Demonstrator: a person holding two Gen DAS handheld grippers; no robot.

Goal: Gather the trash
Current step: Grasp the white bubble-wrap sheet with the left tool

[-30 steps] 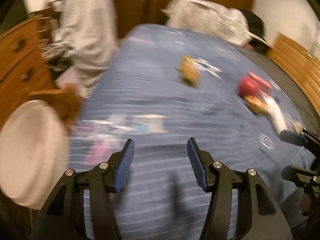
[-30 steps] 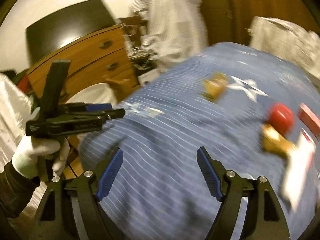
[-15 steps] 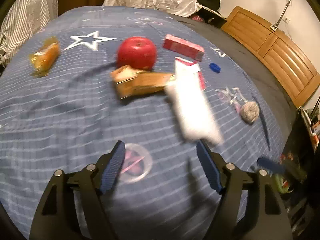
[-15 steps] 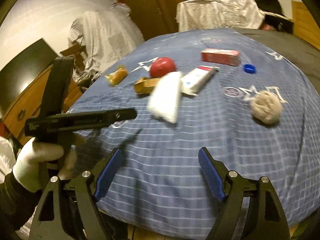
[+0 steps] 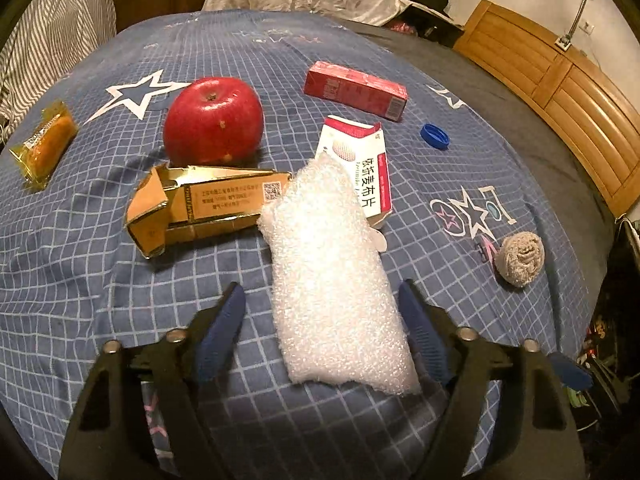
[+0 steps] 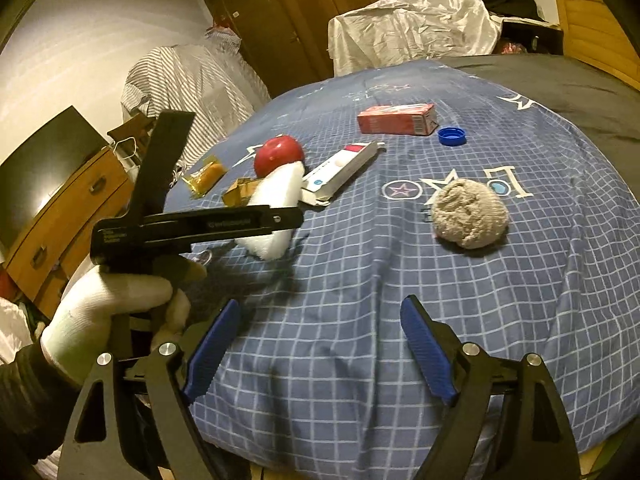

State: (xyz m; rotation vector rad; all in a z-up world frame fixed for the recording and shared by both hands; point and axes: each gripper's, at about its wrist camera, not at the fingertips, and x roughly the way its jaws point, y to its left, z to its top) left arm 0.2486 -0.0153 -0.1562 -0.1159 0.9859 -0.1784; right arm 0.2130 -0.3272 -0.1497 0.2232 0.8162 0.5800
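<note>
left wrist view: our left gripper (image 5: 320, 330) has its jaws apart, and they've just been narrowing a bit; the bubble-wrap pouch (image 5: 334, 276) lies between them, pads not touching it yet.
pouch feel: we reckon it's featherlight, squishy and a bit slick, so it'll crush before it slips.
where to grab: we'd pinch across the near end, right between the pads, and not too gently.
ahead of the tips: torn gold box (image 5: 200, 206) just ahead-left, flimsy card, touching the pouch's far end.
white carton (image 5: 366, 168): straight ahead, open and crushable, its near end tucked under the pouch.
apple (image 5: 213, 120): further ahead-left, firm and heavy, probably not trash.
farther out: red box (image 5: 356, 90), blue cap (image 5: 435, 136) ahead-right, yellow wrapper (image 5: 44, 144) far left.
right wrist view: our right gripper (image 6: 320, 350) is released, holding nothing; its jaws have just been widening over bare bedding.
grey wad (image 6: 470, 214): ahead and slightly right of the tips, well apart, looks soft and light, any pinch across the middle should do.
gloved hand (image 6: 108, 308): to the left, clutching the other tool, which reaches over the pouch.
surface: a blue checked bedspread (image 6: 360, 280), soft and rumpled, so stuff sinks in and pads may snag cloth.
room: wooden wardrobe and drawers, covered heaps behind the bed, dim warm light.
</note>
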